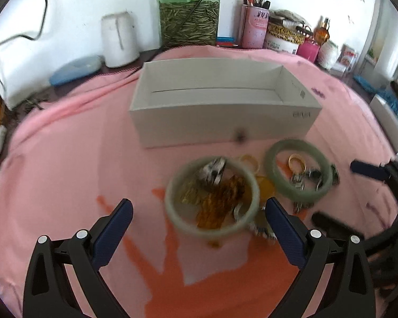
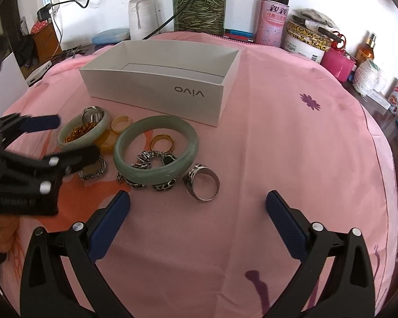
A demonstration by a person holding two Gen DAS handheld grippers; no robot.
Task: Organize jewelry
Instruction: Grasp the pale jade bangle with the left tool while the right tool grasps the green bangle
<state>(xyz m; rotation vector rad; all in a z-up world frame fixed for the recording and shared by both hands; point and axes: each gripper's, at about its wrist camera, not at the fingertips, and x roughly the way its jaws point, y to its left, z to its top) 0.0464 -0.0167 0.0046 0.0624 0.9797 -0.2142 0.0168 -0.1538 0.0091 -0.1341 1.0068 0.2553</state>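
Left gripper: I see its fingers spread wide, holding nothing, either side of the paler bangle
Right gripper: my fingers gape empty, just short of the silver ring
Box: white, open, nothing visible inside, on the pink cloth
Jewelry: all in front of the box; the greener bangle encircles a gold ring and lies over a dark chain

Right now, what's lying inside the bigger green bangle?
Inside the bigger green bangle lie a gold ring and part of a silver chain. The chain runs under its rim, so part is hidden.
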